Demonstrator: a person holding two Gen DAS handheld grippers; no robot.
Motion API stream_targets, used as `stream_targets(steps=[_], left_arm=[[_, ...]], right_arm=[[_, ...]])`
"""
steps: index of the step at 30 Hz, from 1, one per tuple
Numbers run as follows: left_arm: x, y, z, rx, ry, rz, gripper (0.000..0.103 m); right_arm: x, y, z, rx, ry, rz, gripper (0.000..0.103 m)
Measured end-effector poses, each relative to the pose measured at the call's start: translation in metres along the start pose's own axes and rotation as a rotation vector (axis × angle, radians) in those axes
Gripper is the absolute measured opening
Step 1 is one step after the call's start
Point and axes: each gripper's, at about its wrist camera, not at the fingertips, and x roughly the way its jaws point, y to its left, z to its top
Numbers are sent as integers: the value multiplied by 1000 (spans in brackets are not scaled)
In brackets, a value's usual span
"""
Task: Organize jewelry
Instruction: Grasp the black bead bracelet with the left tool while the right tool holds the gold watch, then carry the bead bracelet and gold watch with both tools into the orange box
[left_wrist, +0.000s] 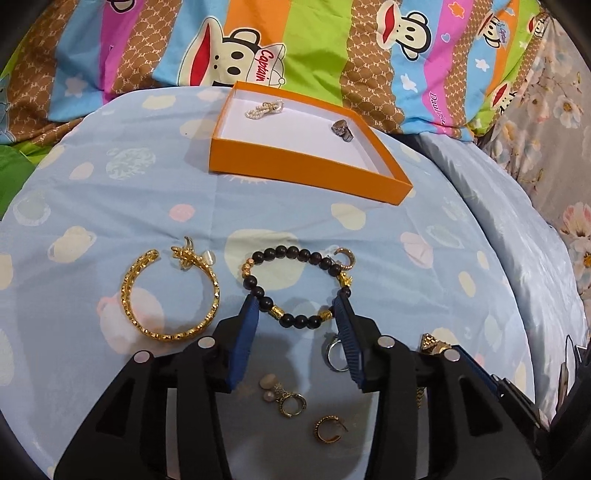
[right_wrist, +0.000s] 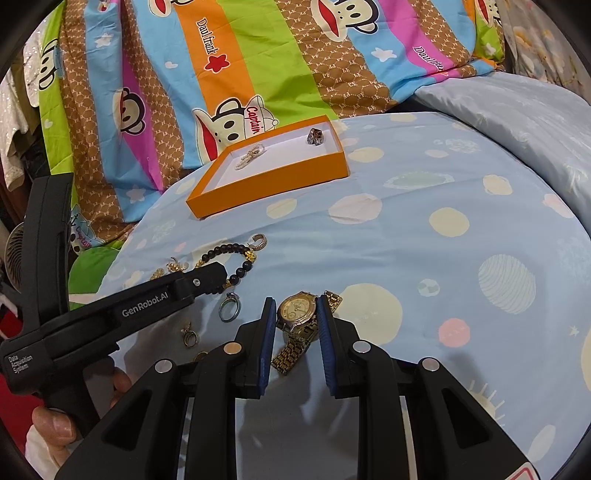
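Blue bedsheet (left_wrist: 147, 206); orange box (left_wrist: 295, 162): pearl piece (left_wrist: 264, 109), dark ring (left_wrist: 342, 128)

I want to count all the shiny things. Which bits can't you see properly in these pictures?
- Gold watch: left wrist view shows only a corner, behind the left gripper.
- Gold bangle: right wrist view, mostly hidden by that gripper.
- Small earrings: too tiny to count.
- Dark piece in the orange box: too small to identify.
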Motion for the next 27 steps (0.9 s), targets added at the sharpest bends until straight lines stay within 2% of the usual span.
stream_targets(steps=[6,10,12,16,20,27], left_arm=[[11,-6,7,56,6,28,39],[18,-14,8,121,-3,76,12],[20,-13,9,129,-5,80,7],[20,-17,8,157,-11,88,7],[14,-19,6,170,-13,59,6],[-34,-29,4,194,-77,-14,6]], right_arm=[[0,0,1,2,-1,4,21],[0,0,0,3,-3,3,21],[0,0,0,2,-3,3,21],[0,0,0,2,-5,3,21],[-6,1,1,-7,-25,6,21],[-20,2,8,-8,-45,36,21]])
